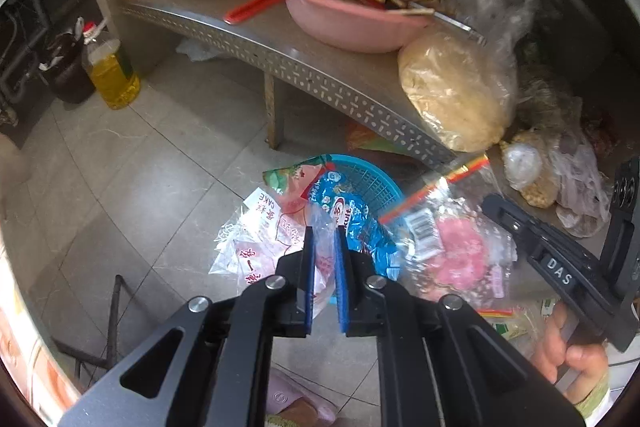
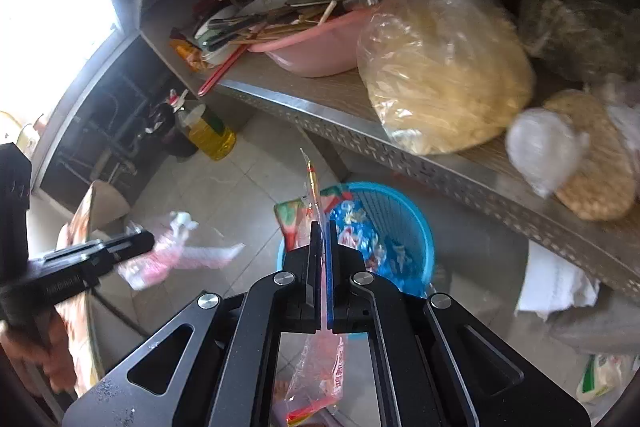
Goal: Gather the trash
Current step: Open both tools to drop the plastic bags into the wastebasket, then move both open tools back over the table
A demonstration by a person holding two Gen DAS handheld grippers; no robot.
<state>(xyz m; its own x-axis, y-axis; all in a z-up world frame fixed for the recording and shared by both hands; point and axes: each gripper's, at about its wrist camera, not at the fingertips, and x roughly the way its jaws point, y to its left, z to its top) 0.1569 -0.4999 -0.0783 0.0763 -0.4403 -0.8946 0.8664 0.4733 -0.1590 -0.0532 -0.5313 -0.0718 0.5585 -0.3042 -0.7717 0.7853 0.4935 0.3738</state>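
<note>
Two grippers hang over a blue basket [image 1: 370,183] on the tiled floor [image 1: 132,171]. In the left wrist view, our left gripper [image 1: 324,239] has its fingers [image 1: 309,267] nearly closed on a clear printed wrapper [image 1: 260,243], which spreads toward 9 o'clock of the basket. In the right wrist view, our right gripper [image 2: 322,239] has its fingers fully closed on a clear zip bag [image 2: 316,375] with pink print, seen edge-on above the basket's rim. Crumpled wrappers [image 2: 360,235] already lie inside the basket. At 12 o'clock, a shelf [image 1: 320,79] carries a pink basin [image 1: 344,23] and a bag of noodles [image 1: 456,91]
</note>
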